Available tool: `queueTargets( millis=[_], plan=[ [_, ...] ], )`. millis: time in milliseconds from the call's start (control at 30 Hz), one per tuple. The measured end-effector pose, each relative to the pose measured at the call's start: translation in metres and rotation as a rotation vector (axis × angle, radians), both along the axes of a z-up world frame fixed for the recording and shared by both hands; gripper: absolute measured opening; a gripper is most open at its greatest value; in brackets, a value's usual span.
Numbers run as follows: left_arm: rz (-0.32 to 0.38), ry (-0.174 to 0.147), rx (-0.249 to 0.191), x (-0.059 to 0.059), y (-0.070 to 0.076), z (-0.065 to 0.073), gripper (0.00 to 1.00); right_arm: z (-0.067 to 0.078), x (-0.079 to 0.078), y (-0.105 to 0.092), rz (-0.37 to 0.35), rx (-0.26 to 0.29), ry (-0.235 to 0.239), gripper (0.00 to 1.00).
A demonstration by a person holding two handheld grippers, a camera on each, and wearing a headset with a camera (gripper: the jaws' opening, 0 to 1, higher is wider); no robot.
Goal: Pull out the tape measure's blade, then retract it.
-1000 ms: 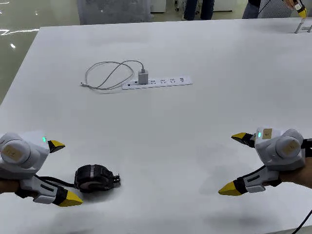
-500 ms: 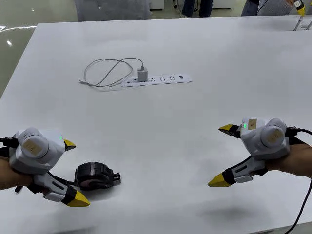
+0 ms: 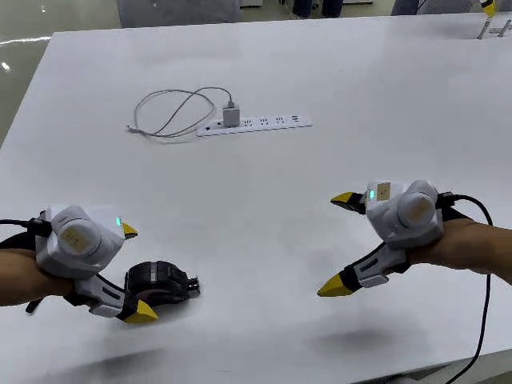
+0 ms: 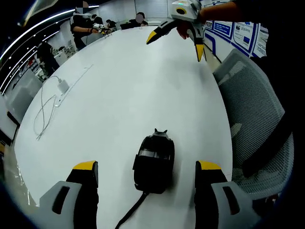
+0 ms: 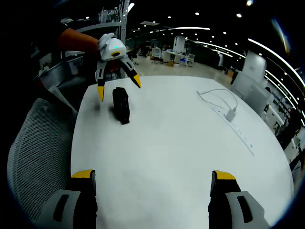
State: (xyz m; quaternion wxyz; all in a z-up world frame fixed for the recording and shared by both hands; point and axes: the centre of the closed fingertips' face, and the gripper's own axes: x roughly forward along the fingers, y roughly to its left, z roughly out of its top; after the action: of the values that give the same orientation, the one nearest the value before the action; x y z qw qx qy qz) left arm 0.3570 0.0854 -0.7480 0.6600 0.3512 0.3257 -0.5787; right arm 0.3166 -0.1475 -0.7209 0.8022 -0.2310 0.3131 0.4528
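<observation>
Bright, even overhead light on white bench; soft faint shadows near front edge. Head view sharp. Gripper views: fisheye bend at edges, w/ ceiling lights glaring.

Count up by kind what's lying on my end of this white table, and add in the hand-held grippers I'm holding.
Tape measure: 1
Power strip: 1
Charger with cable: 1
Hand-held gripper: 2, the left hand-held gripper and the right hand-held gripper
Total: 5
</observation>
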Motion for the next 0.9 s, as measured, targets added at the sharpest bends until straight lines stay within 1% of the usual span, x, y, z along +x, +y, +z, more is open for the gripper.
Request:
queueTargets(
  millis=[100, 167, 300, 333, 400, 467, 533, 600, 633, 667, 733, 800, 833, 867, 900],
  plan=[
    [0.000, 0.005, -0.003, -0.001, -0.004, 0.001, 0.76, 0.000, 0.002, 0.008, 0.015, 0.002, 0.000, 0.99],
    [-0.009, 0.009, -0.004, -0.003, -0.008, 0.002, 0.71, -0.001, 0.004, 0.013, 0.026, 0.005, -0.002, 0.99],
    [-0.020, 0.012, -0.001, -0.006, -0.013, 0.001, 0.68, -0.002, 0.008, 0.023, 0.041, 0.015, -0.002, 0.99],
    [-0.024, 0.016, 0.004, -0.007, -0.013, 0.001, 0.66, -0.002, 0.008, 0.027, 0.047, 0.021, -0.003, 0.99],
    [-0.035, 0.040, 0.014, -0.012, -0.013, -0.001, 0.59, -0.003, 0.007, 0.034, 0.058, 0.028, 0.003, 0.99],
    [-0.042, 0.038, 0.016, -0.013, -0.014, -0.002, 0.59, -0.005, 0.007, 0.038, 0.061, 0.031, 0.004, 0.99],
    [-0.051, 0.041, 0.030, -0.014, -0.013, -0.005, 0.57, -0.006, 0.007, 0.043, 0.066, 0.035, 0.005, 0.99],
    [-0.062, 0.041, 0.043, -0.014, -0.010, -0.007, 0.51, -0.006, 0.007, 0.048, 0.068, 0.045, 0.014, 0.99],
    [-0.069, 0.046, 0.052, -0.015, -0.009, -0.008, 0.48, -0.005, 0.007, 0.051, 0.073, 0.049, 0.013, 0.99],
    [-0.067, 0.045, 0.052, -0.014, -0.008, -0.008, 0.45, -0.004, 0.007, 0.055, 0.085, 0.054, 0.006, 0.99],
    [-0.062, 0.042, 0.048, -0.013, -0.008, -0.007, 0.45, -0.006, 0.007, 0.059, 0.097, 0.052, 0.009, 0.99],
    [-0.060, 0.037, 0.050, -0.012, -0.008, -0.006, 0.40, -0.007, 0.008, 0.063, 0.104, 0.051, 0.007, 0.99],
    [-0.071, 0.028, 0.054, -0.012, -0.008, -0.006, 0.33, -0.007, 0.009, 0.065, 0.110, 0.052, 0.006, 0.99],
    [-0.072, -0.008, 0.054, -0.007, -0.008, -0.005, 0.31, -0.007, 0.010, 0.067, 0.111, 0.053, 0.007, 0.99],
    [-0.072, 0.011, 0.054, -0.010, -0.008, -0.005, 0.30, -0.007, 0.011, 0.070, 0.113, 0.054, 0.008, 0.99]
  ],
)
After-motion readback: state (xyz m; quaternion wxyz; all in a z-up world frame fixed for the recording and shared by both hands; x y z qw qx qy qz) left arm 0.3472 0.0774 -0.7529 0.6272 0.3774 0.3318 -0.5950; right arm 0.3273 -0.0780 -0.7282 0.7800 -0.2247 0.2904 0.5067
